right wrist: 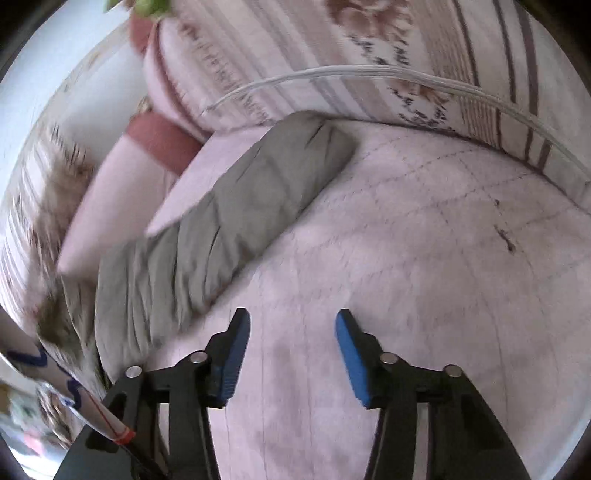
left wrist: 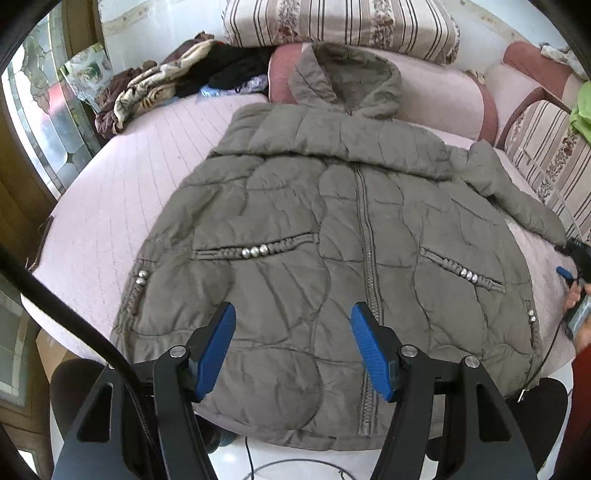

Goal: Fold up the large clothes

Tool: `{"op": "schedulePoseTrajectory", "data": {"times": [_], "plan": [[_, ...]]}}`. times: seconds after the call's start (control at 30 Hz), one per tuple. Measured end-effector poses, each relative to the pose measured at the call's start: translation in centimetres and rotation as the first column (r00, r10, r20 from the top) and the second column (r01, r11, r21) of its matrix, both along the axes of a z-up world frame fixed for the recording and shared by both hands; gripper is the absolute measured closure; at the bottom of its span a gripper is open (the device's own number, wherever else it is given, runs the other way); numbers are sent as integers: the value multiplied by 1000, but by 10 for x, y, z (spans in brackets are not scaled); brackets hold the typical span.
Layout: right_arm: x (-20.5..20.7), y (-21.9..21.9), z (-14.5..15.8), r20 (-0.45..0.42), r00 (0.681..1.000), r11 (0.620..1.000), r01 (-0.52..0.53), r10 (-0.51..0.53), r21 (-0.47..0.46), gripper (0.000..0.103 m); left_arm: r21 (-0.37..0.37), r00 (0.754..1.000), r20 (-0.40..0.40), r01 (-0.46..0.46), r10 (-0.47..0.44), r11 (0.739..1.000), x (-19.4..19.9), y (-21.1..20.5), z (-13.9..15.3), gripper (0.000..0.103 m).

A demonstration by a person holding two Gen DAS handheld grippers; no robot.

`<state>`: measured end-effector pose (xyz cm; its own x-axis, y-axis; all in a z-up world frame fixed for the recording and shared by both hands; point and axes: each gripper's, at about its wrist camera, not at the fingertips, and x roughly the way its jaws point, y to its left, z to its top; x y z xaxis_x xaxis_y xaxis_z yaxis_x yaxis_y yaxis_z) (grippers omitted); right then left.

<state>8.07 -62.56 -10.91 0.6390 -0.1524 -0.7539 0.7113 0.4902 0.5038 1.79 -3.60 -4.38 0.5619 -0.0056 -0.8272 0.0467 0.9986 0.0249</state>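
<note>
A grey-brown quilted hooded jacket (left wrist: 332, 229) lies front up and zipped on a pink quilted bed (left wrist: 110, 192), hood toward the pillows, hem hanging over the near edge. Its left sleeve is folded in; its right sleeve (right wrist: 221, 218) stretches out to the side. My left gripper (left wrist: 291, 317) is open and empty, hovering above the hem beside the zipper. My right gripper (right wrist: 291, 325) is open and empty over bare bedding, just right of that outstretched sleeve. It shows at the right edge of the left wrist view (left wrist: 576, 266).
Striped floral pillows (left wrist: 340, 26) and pink bolsters (left wrist: 443, 96) line the head and right side. A pile of blankets and dark clothes (left wrist: 177, 77) lies at the far left. A white cord (right wrist: 369, 74) runs along the striped cushion. A black cable (left wrist: 288, 465) lies on the floor.
</note>
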Motion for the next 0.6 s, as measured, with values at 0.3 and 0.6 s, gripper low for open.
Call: {"op": "schedulePoseTrajectory", "data": {"times": [0.3, 0.6], "plan": [[60, -57, -19, 40, 996, 991, 78, -83, 108, 51, 57, 999, -37, -27, 29, 998, 19, -15, -11, 39], [78, -75, 5, -53, 993, 990, 107, -103, 88, 90, 44, 997, -67, -30, 33, 999, 26, -9, -21, 39]]}}
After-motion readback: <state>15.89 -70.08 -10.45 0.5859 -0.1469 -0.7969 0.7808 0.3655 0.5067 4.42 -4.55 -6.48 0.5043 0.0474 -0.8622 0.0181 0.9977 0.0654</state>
